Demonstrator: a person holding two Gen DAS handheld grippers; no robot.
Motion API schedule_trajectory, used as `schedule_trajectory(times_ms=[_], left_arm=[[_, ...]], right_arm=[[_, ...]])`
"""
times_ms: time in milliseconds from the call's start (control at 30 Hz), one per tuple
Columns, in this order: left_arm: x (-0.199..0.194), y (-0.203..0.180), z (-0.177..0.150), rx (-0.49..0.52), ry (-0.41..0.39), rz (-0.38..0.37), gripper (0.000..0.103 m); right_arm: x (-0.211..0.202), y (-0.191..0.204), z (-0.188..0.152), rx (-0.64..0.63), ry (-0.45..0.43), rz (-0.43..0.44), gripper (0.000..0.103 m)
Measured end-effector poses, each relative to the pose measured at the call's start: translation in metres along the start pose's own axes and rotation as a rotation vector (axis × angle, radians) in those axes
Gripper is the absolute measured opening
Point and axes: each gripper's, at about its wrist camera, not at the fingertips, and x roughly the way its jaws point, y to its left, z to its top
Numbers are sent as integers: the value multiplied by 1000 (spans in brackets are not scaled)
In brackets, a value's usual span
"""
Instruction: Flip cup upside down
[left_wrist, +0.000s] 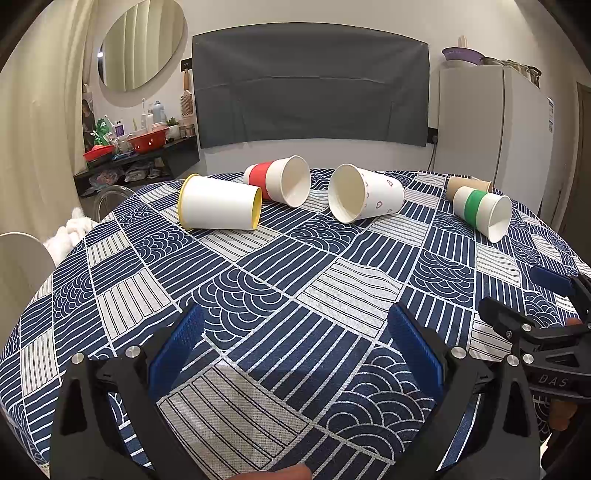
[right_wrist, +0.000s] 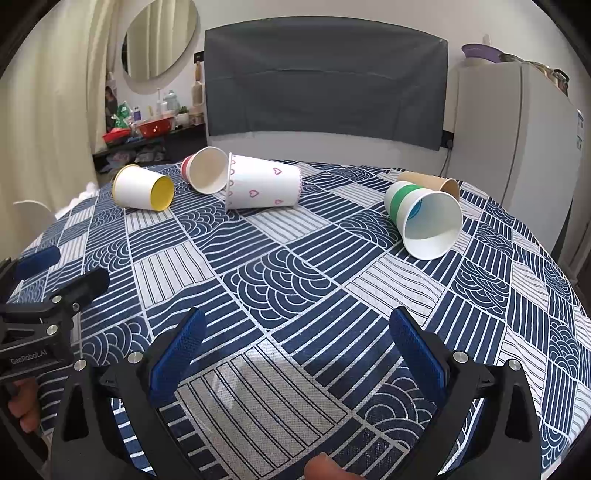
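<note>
Several paper cups lie on their sides at the far half of the table. In the left wrist view: a yellow-rimmed cup (left_wrist: 219, 208), a red-banded cup (left_wrist: 280, 180), a heart-print cup (left_wrist: 365, 192), a green-banded cup (left_wrist: 482, 211) and a brown cup (left_wrist: 469, 183) behind it. In the right wrist view: yellow-rimmed cup (right_wrist: 144, 187), red-banded cup (right_wrist: 205, 170), heart-print cup (right_wrist: 263, 181), green-banded cup (right_wrist: 424, 219), brown cup (right_wrist: 432, 181). My left gripper (left_wrist: 295, 339) is open and empty near the front edge. My right gripper (right_wrist: 297, 341) is open and empty beside it.
The round table (left_wrist: 258, 280) has a blue and white patterned cloth. A grey covered screen (left_wrist: 310, 85) stands on the wall behind, a white fridge (left_wrist: 495, 122) at the right, a cluttered shelf (left_wrist: 136, 147) and a chair (left_wrist: 22, 266) at the left.
</note>
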Motion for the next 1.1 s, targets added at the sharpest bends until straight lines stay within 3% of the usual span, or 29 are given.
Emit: schedule_trajectory(times_ms=[1100], left_arm=[[-2,-2,0,10,-9,-10,97]], right_arm=[[3,1,1,-5,19,23,95]])
